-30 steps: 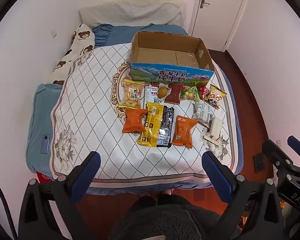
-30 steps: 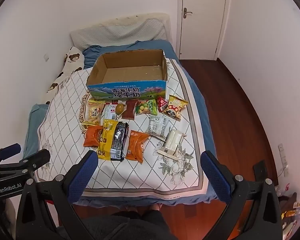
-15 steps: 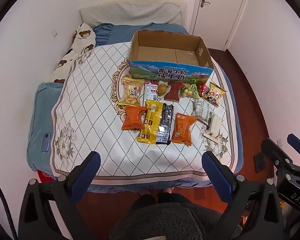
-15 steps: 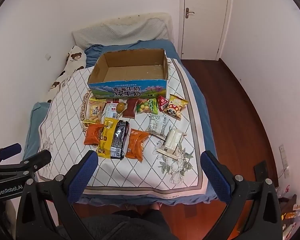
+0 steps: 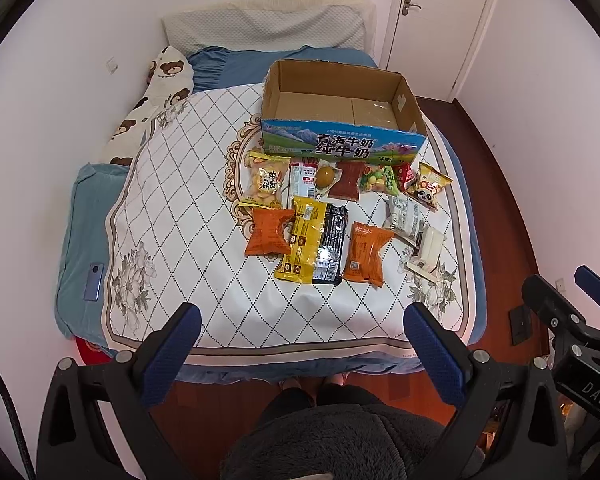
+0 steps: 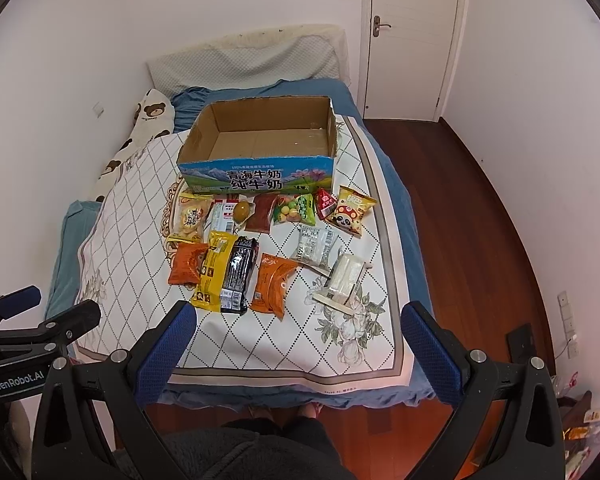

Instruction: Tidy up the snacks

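Several snack packets lie on a bed in two rows in front of an empty open cardboard box (image 5: pixel 342 110) (image 6: pixel 260 136). Near row: an orange packet (image 5: pixel 269 232), a yellow packet (image 5: pixel 303 240), a black packet (image 5: pixel 332 246), a second orange packet (image 5: pixel 366 252) (image 6: pixel 274 286), a white bar (image 5: pixel 428 250) (image 6: pixel 344 276). My left gripper (image 5: pixel 300 314) and right gripper (image 6: pixel 298 312) are both open and empty, held high above the bed's foot, well short of the packets.
The quilted cover (image 5: pixel 172 208) spans the bed. A bear-print pillow (image 5: pixel 156 104) lies along the left wall. A phone (image 5: pixel 94 282) lies on the blue sheet at left. A closed door (image 6: pixel 412 36) and wood floor (image 6: pixel 460 208) are at right.
Both views have drifted slightly, so the bed sits a little lower and nearer. Nothing on the bed moved and both grippers stayed open.
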`<state>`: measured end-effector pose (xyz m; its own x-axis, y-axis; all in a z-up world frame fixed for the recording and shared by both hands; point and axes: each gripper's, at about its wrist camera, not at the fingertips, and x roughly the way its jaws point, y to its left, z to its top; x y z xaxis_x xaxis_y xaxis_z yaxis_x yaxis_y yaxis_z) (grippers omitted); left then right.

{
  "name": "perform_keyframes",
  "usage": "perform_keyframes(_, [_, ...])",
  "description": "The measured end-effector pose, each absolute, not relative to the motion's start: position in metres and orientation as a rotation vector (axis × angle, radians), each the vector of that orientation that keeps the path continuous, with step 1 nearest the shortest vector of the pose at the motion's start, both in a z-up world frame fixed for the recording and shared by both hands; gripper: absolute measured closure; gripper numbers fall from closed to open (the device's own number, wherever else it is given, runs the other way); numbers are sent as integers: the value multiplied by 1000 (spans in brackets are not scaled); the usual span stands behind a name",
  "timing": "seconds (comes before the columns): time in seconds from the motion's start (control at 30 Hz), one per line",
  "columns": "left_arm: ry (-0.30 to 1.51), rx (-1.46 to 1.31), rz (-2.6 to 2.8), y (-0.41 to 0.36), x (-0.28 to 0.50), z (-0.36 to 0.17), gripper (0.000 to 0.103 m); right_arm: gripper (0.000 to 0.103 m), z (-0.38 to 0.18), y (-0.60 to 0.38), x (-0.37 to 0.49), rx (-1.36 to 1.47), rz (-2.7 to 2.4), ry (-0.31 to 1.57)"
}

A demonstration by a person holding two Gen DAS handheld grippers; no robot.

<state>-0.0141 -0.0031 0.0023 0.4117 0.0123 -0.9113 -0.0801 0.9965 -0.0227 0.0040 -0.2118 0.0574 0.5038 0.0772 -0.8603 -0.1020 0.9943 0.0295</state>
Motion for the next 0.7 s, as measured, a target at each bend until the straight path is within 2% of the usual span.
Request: perform_keyframes(0.7, [1133,-68,67,-11,-29,9,0,0,62,-217,-6,-24,122,1023])
